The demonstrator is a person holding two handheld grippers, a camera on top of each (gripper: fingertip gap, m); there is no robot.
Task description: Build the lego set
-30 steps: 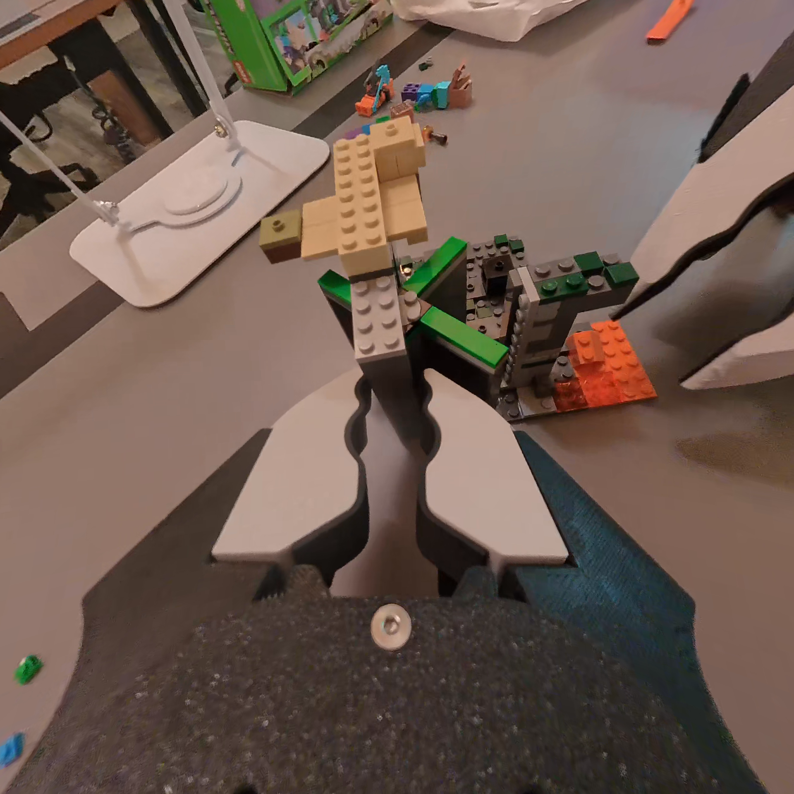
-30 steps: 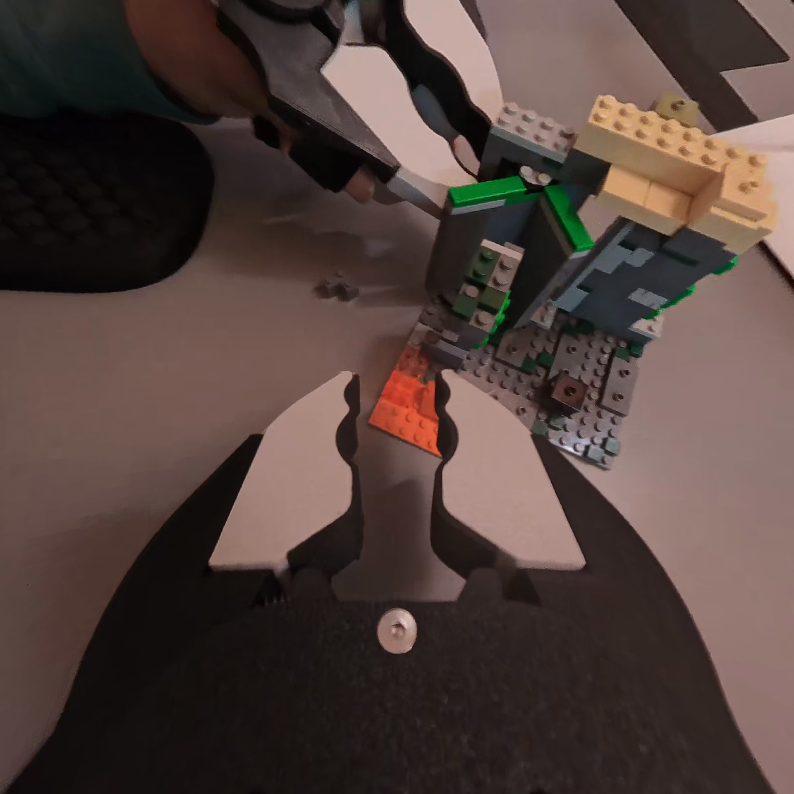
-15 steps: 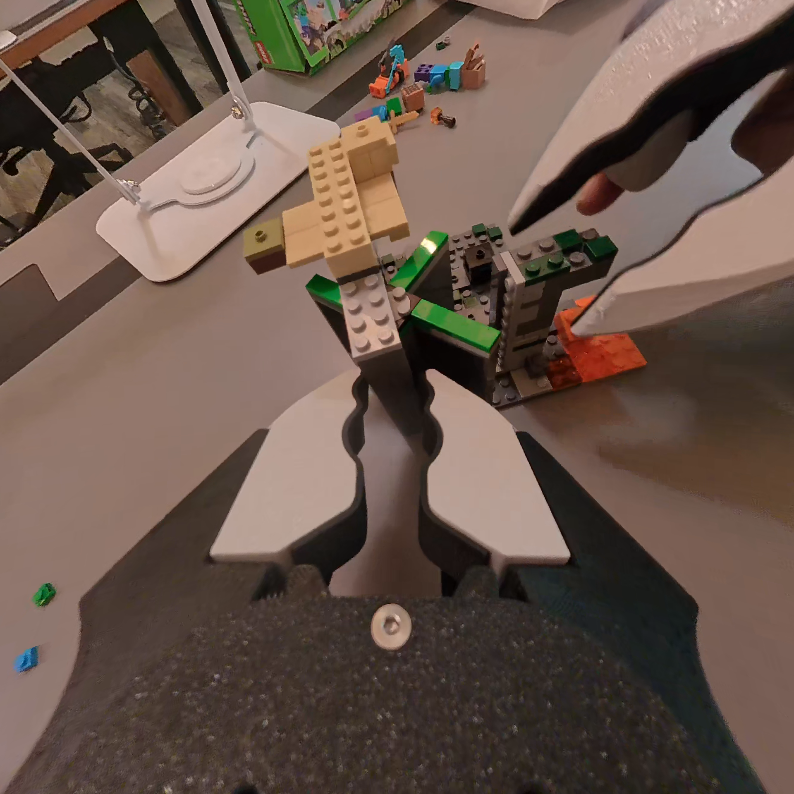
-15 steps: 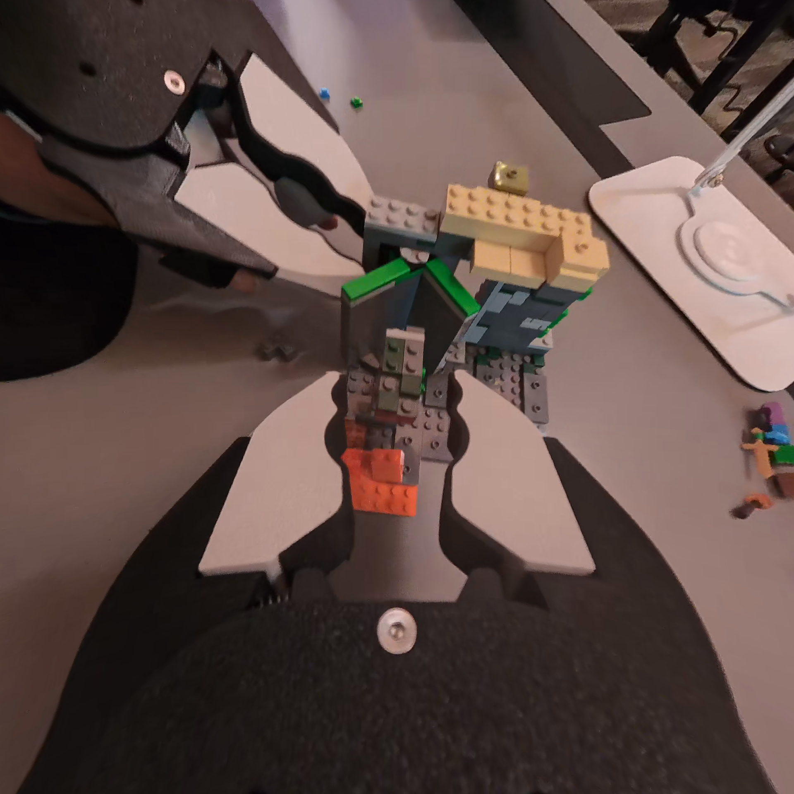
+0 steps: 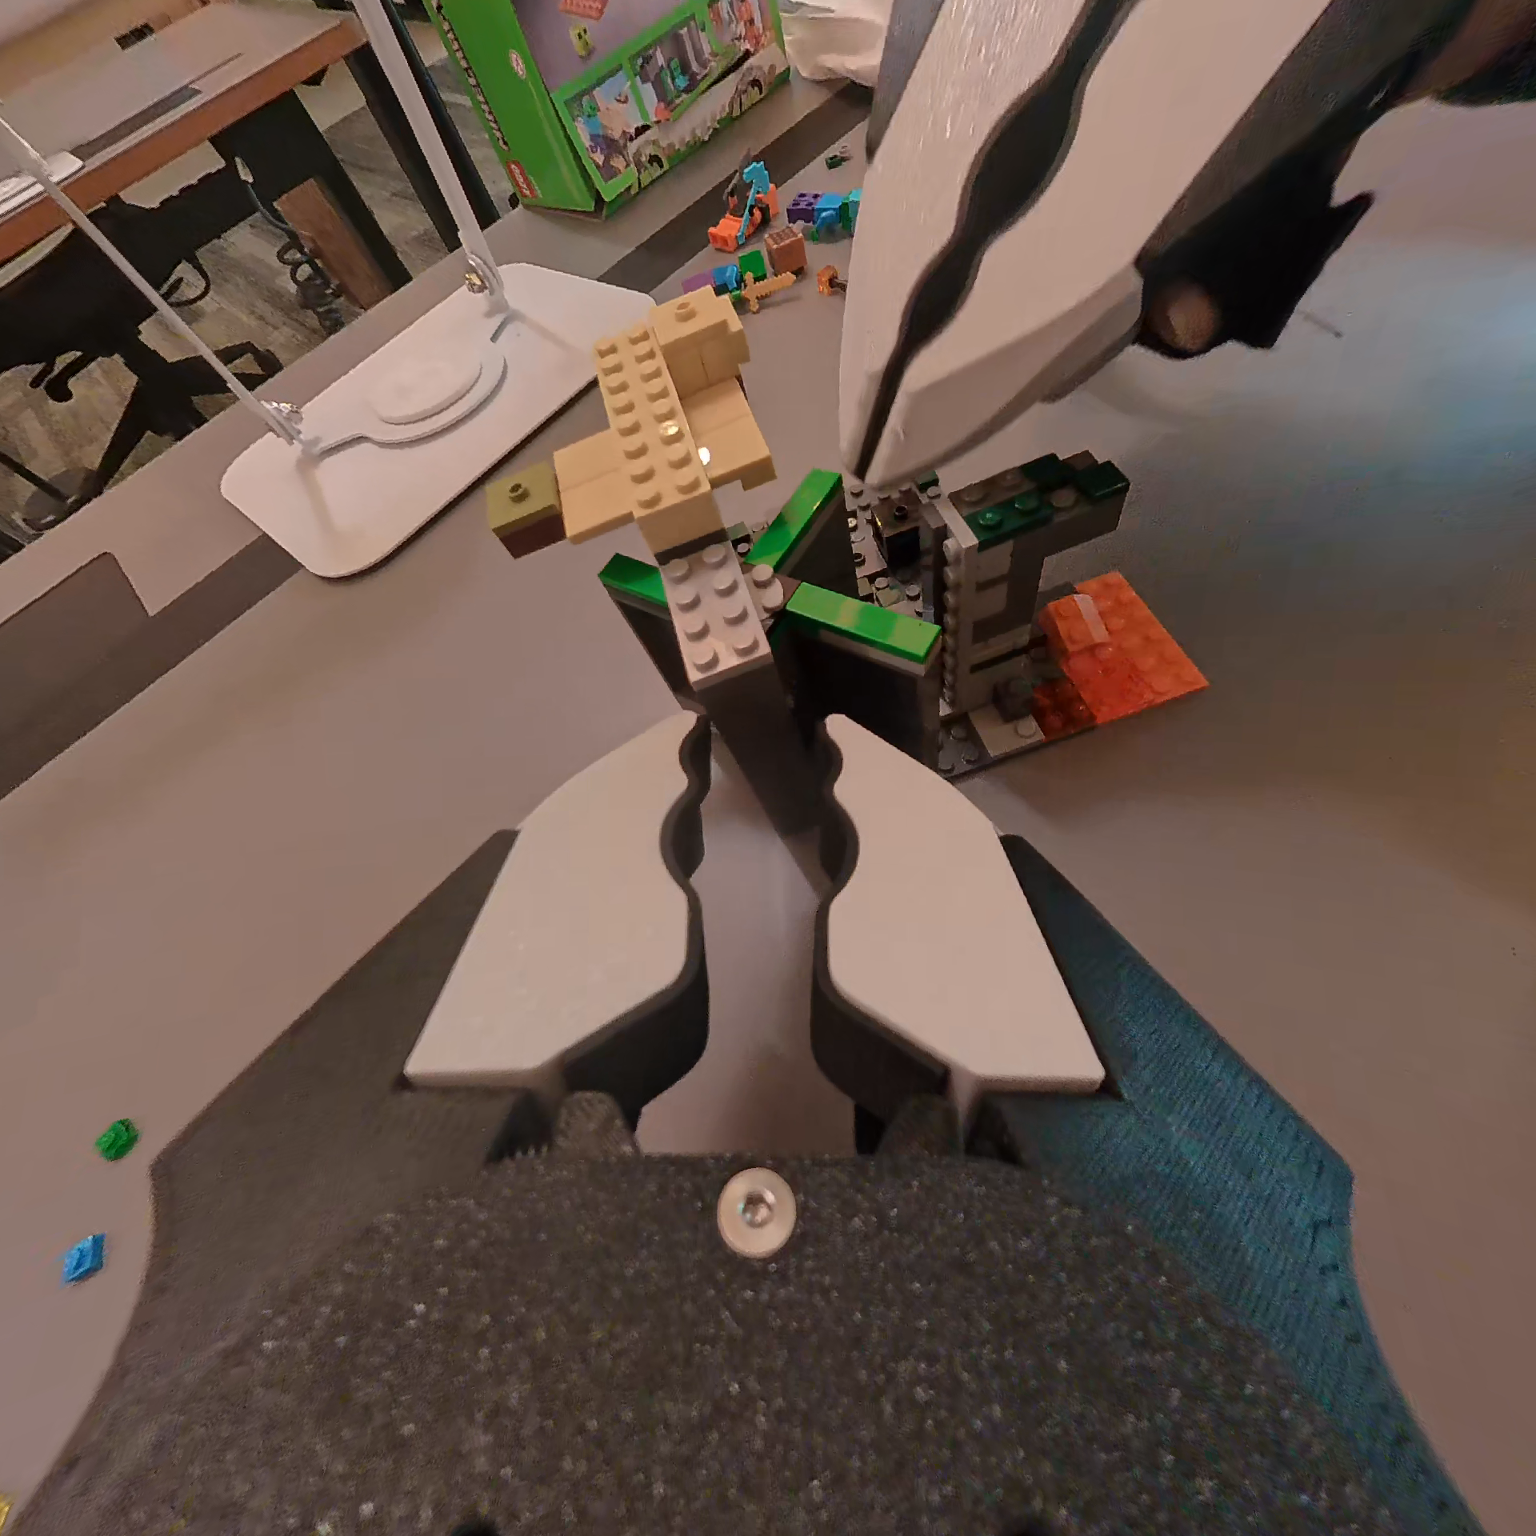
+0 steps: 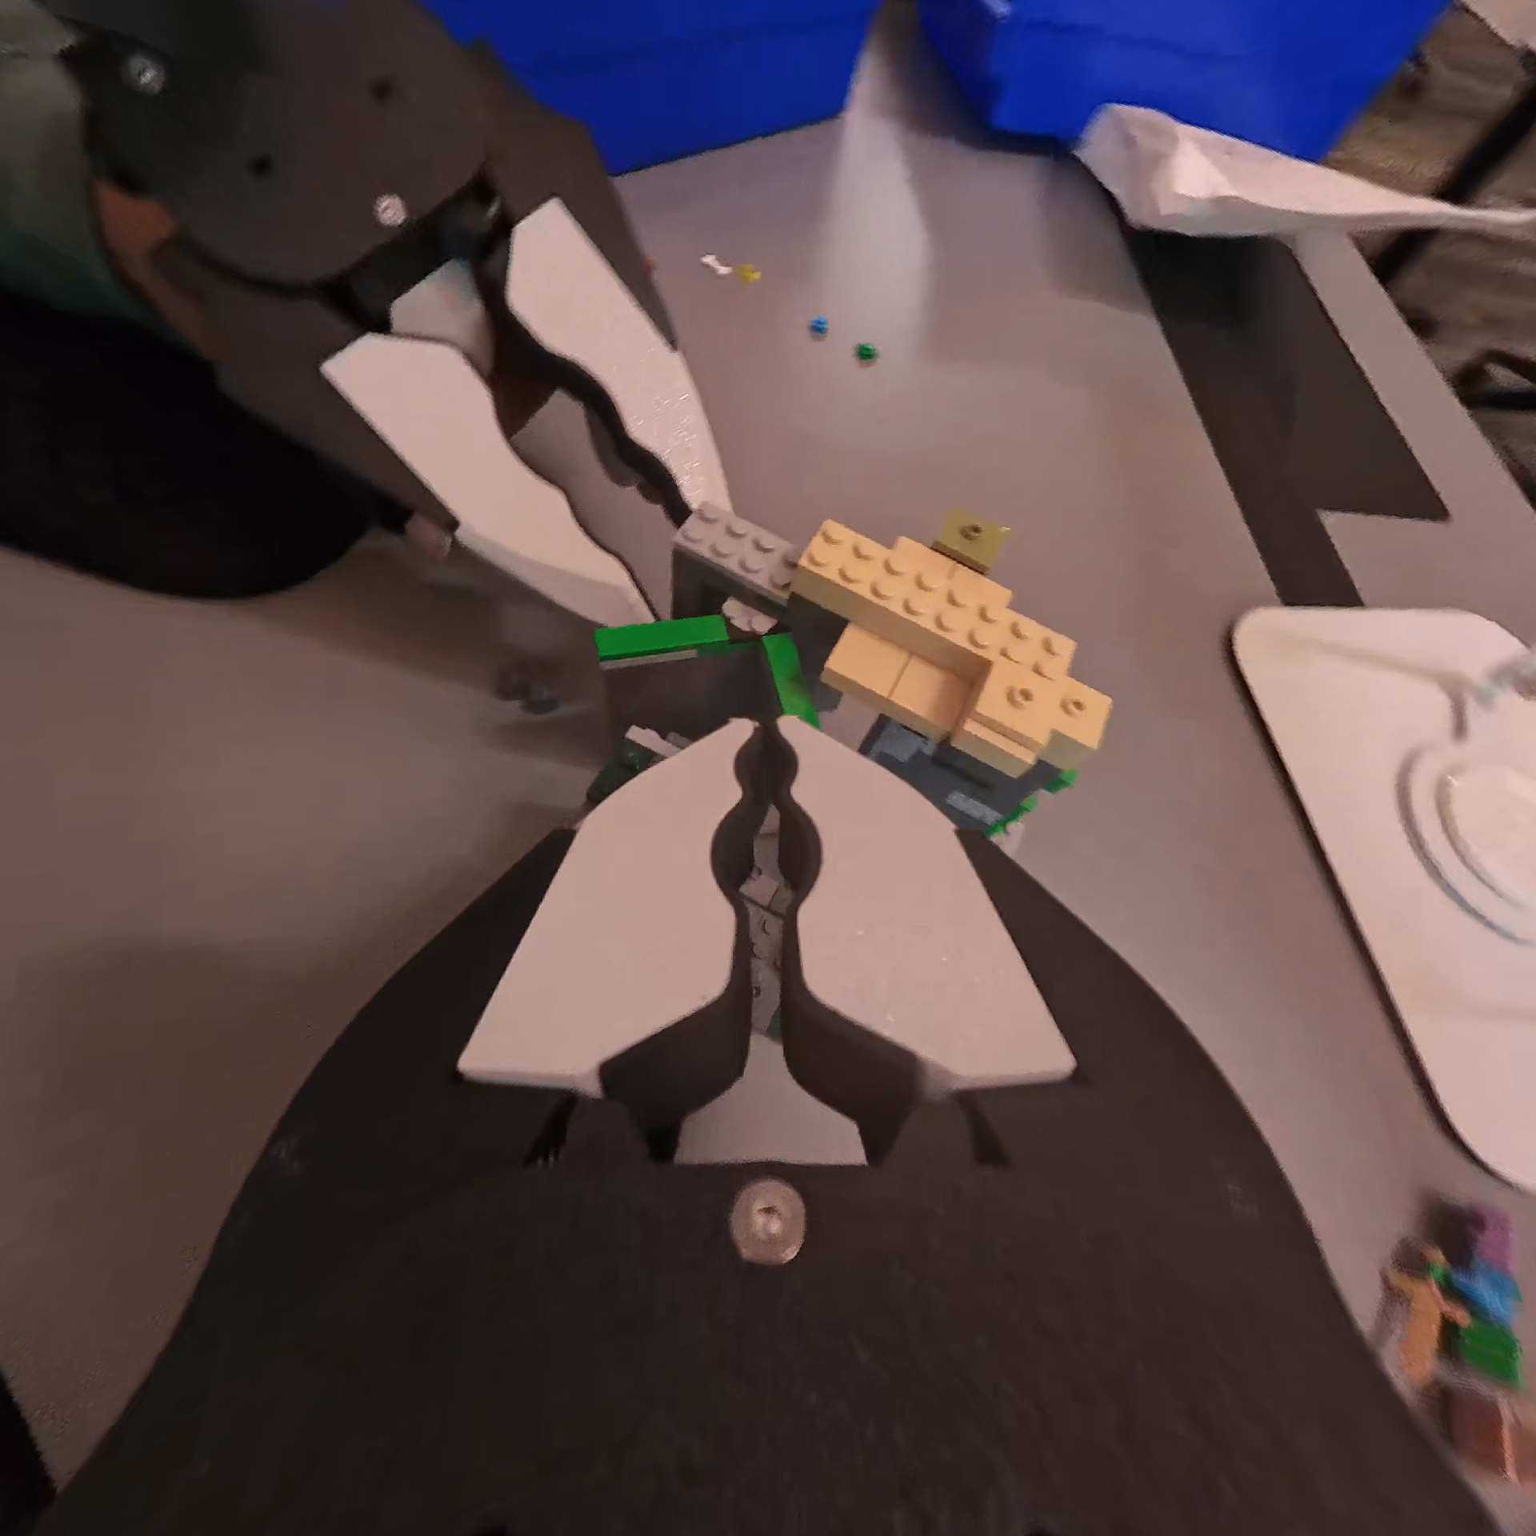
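The lego build (image 5: pixel 831 615) stands on the grey table: grey walls, green tiles, a tan plate section (image 5: pixel 665 432) on top and orange plates (image 5: pixel 1105 648) at its right foot. My left gripper (image 5: pixel 765 748) is shut on the build's dark grey pillar, which is topped by a light grey plate (image 5: pixel 719 615). My right gripper (image 5: pixel 864 474) comes down from above, shut, with its tips on the grey studs behind the green tiles. In the right wrist view its tips (image 6: pixel 765 731) hang over the build (image 6: pixel 931 632), with the left gripper (image 6: pixel 690 532) at the upper left.
A green lego box (image 5: pixel 632 91), a white lamp base (image 5: pixel 432 407) and a pile of loose pieces (image 5: pixel 773 241) lie beyond the build. Small green (image 5: pixel 116 1139) and blue (image 5: pixel 83 1255) pieces lie at the left. Blue bins (image 6: pixel 706 66) and white paper (image 6: pixel 1247 183) sit at the table's far end. The left gripper's tips are roughly 6 cm from the right gripper's.
My right gripper swung from the orange side to above the build and closed its fingers, tips now down on the top. My left gripper kept its hold on the pillar.
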